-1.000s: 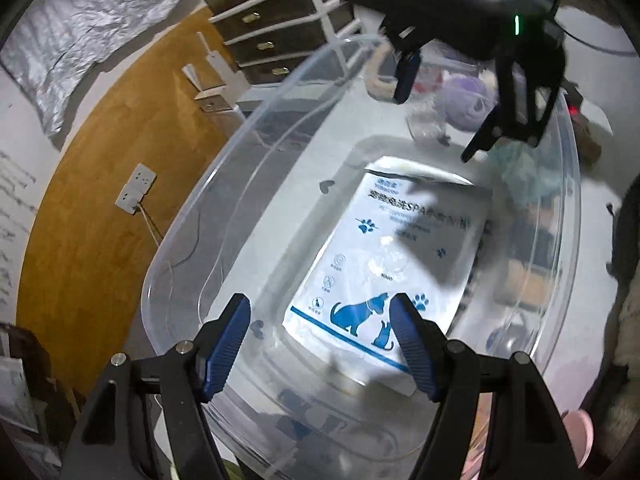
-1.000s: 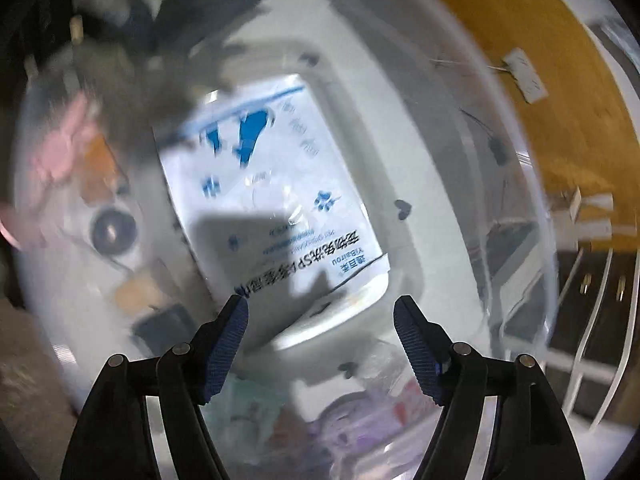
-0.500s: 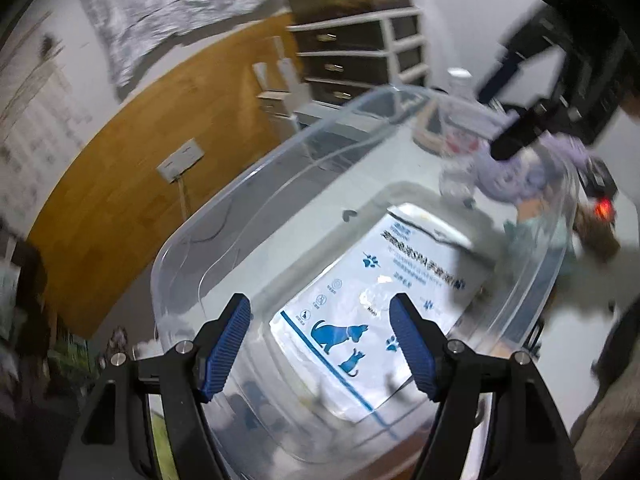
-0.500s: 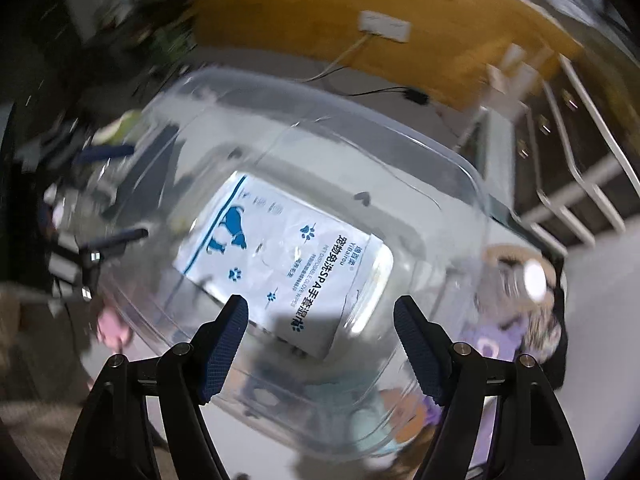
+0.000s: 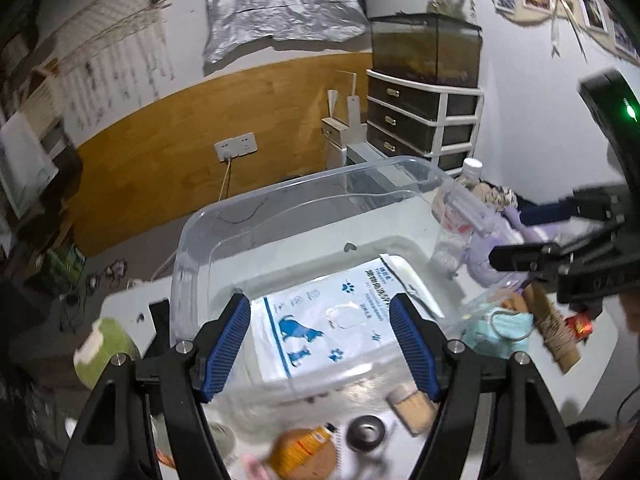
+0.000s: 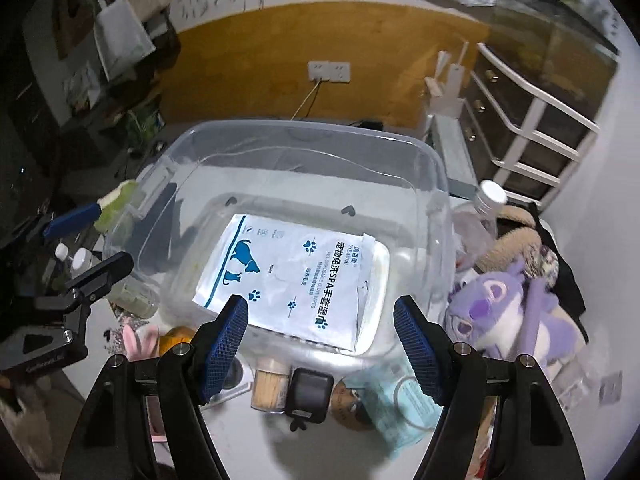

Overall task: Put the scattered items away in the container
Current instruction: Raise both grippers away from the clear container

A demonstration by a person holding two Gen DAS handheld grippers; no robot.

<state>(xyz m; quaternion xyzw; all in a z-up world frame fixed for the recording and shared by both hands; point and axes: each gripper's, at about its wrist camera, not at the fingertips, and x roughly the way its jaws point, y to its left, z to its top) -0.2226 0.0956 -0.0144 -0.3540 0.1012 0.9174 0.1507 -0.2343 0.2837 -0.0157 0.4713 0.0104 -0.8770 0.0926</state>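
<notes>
Both pairs of tongs were spread wide with nothing between them: the left tongs (image 5: 320,344) hung over the near rim of the tub, and the right tongs (image 6: 322,344) hung over the bench (image 6: 248,436) just in front of it. Nearest the right tongs lay a small dark box (image 6: 310,394), a jar of toothpicks (image 6: 270,390) beside it and a blue face mask (image 6: 404,400) to its right. Right of those sat a purple plush toy (image 6: 508,312) against the tub's outer wall. The clear plastic tub (image 6: 304,136) stood in the middle of the bench, holding only a white packet of pet wipes (image 6: 296,276) flat on its floor. A clear bottle (image 6: 486,208) with a white cap stood at the tub's far right corner. Beyond were a wall socket (image 6: 329,71) and a chest of drawers (image 5: 424,120).
</notes>
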